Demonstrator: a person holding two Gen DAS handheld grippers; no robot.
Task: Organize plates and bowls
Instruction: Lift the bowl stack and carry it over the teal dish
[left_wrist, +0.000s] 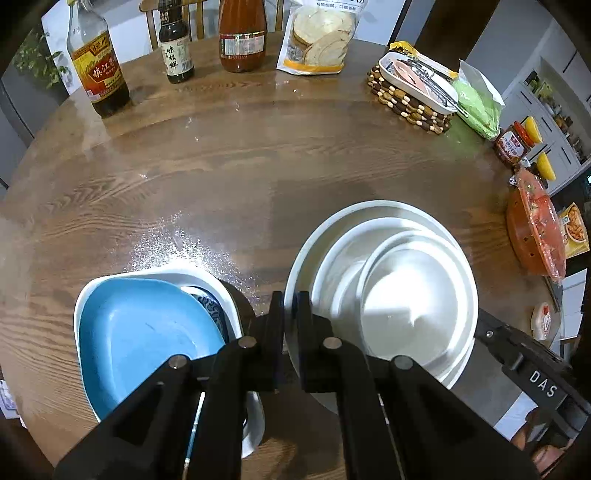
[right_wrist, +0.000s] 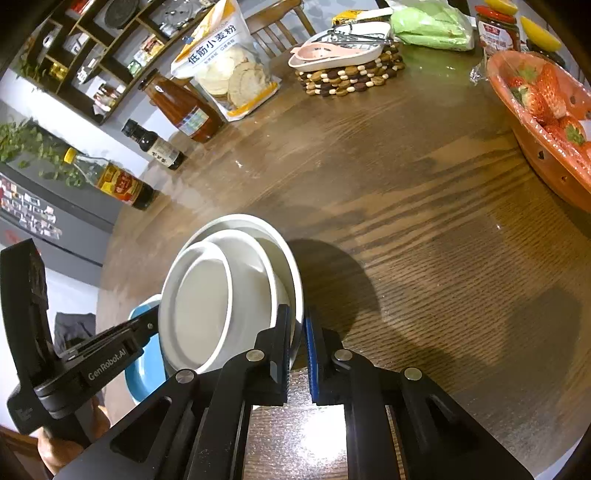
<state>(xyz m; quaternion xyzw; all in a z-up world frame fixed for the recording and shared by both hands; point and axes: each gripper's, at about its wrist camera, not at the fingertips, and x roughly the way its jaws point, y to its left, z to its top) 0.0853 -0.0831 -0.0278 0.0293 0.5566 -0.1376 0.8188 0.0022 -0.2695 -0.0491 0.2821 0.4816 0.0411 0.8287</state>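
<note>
Three white bowls sit nested on the wooden table (left_wrist: 221, 166): a large outer bowl (left_wrist: 332, 229) (right_wrist: 258, 225), a middle one and a small inner one (left_wrist: 406, 295) (right_wrist: 207, 306). My left gripper (left_wrist: 289, 299) (right_wrist: 153, 323) is shut on the large bowl's left rim. My right gripper (right_wrist: 296, 314) (left_wrist: 484, 325) is shut on the opposite rim, which shows as a thin white edge between the pads. To the left, a blue plate (left_wrist: 147, 332) (right_wrist: 144, 369) lies in a white square dish (left_wrist: 177, 275), over a blue-patterned piece (left_wrist: 210, 306).
Three sauce bottles (left_wrist: 99, 70) (left_wrist: 175, 48) (left_wrist: 242, 37) and a bag of round wafers (left_wrist: 317, 40) line the far edge. A beaded trivet with a white tray (left_wrist: 410, 99), a green bag (left_wrist: 476, 103), a jar (left_wrist: 513, 144) and an orange strawberry basket (right_wrist: 546, 110) stand at the right.
</note>
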